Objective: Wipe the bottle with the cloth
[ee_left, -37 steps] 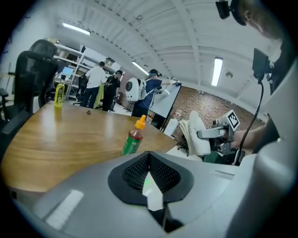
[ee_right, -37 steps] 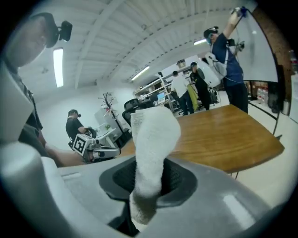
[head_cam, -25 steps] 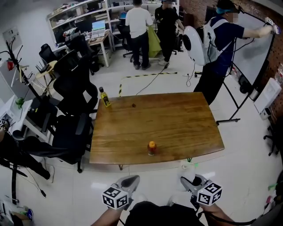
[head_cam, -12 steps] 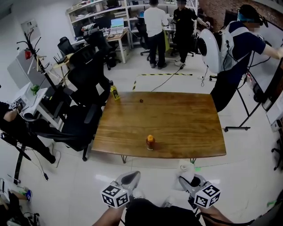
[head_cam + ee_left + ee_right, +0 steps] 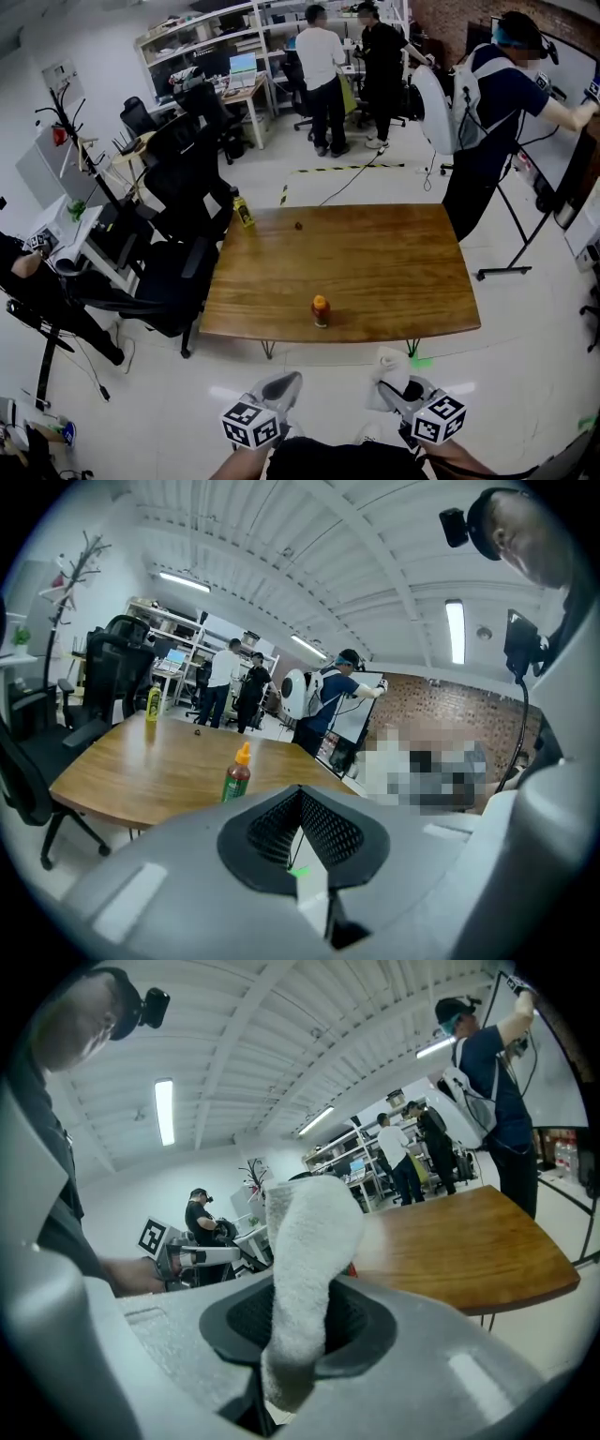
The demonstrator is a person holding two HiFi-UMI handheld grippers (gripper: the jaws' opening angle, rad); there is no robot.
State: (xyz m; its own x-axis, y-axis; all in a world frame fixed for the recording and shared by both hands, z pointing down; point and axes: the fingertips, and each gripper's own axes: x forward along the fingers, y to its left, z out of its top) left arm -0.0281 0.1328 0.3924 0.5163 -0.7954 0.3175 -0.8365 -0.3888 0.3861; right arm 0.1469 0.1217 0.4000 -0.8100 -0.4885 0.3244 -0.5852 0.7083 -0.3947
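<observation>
- Wooden table [image 5: 375, 262]: mostly bare. The person stands back from its near edge, so neither gripper reaches over the top yet.
- Office chairs [image 5: 178, 234]: crowded at the table's left side, clear of the work.
- Left gripper [image 5: 301, 803]: jaws pressed together with nothing between them. It is held low in front of the body, short of the table. Judgement: it is free to steady the bottle, and would need to open first.
- Right gripper [image 5: 298, 1321]: clenched on the cloth, also short of the table edge.
- Cloth [image 5: 309, 1241]: white and fluffy. It is pinched at its lower part so a thick fold stands up past the jaw tips, which likely leaves soft material leading as the wiping face.
- Bottle [image 5: 321, 311]: the task's thing, upright near the table's front edge, roughly centred and well apart from both grippers. It has an orange cap, reddish contents and a green label, and the cap is on.
- Yellow bottle [image 5: 243, 212]: upright at the far left corner, capped; its contents can't be made out.
- Small dark item [image 5: 298, 225]: near the far edge, too small to identify.
</observation>
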